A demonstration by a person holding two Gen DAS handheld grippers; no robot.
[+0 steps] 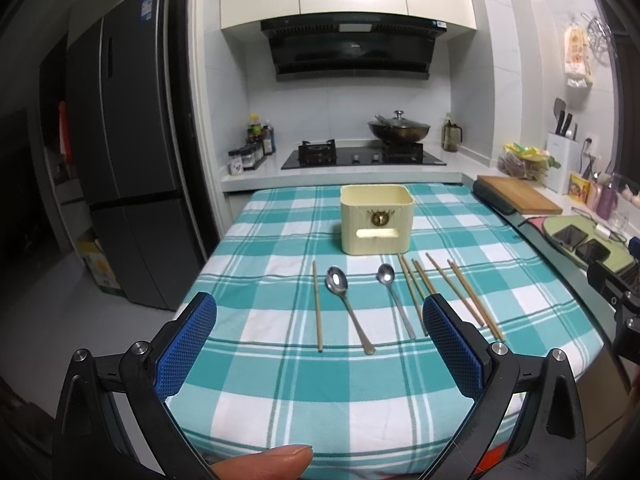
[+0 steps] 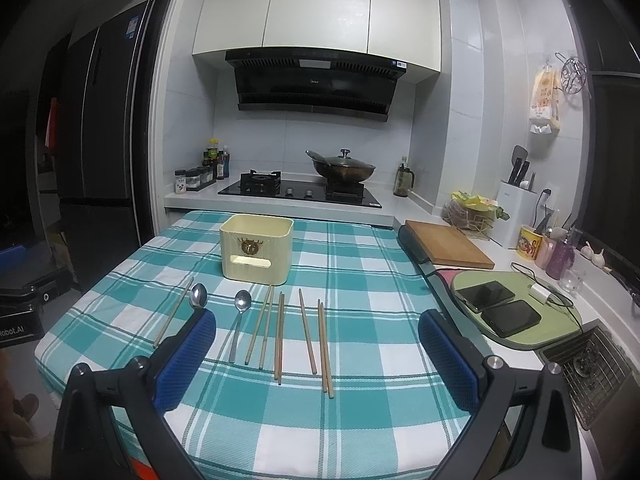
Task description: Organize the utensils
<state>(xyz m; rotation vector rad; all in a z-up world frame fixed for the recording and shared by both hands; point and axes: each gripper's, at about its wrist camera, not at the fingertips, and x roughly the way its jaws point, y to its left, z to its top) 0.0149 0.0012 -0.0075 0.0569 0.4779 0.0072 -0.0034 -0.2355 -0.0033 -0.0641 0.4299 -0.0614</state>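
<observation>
A cream square utensil holder (image 1: 376, 219) (image 2: 256, 254) stands on the teal checked tablecloth (image 1: 280, 400). In front of it lie a single wooden chopstick (image 1: 317, 306) (image 2: 173, 313), two steel spoons (image 1: 346, 307) (image 1: 396, 305) (image 2: 239, 325), and several more chopsticks (image 1: 464, 294) (image 2: 306, 336). My left gripper (image 1: 318, 312) hovers open above the near table edge, nothing between its blue pads. My right gripper (image 2: 316, 332) is open too, held over the chopsticks; its left finger hides the handle of the left spoon (image 2: 198, 294).
A gas hob with a lidded wok (image 2: 344, 168) sits behind the table. To the right are a wooden cutting board (image 2: 448, 248), two phones (image 2: 498, 306) on a green mat, a sink rack (image 2: 592, 364) and a knife block (image 2: 518, 200). A dark fridge (image 1: 120, 160) stands left.
</observation>
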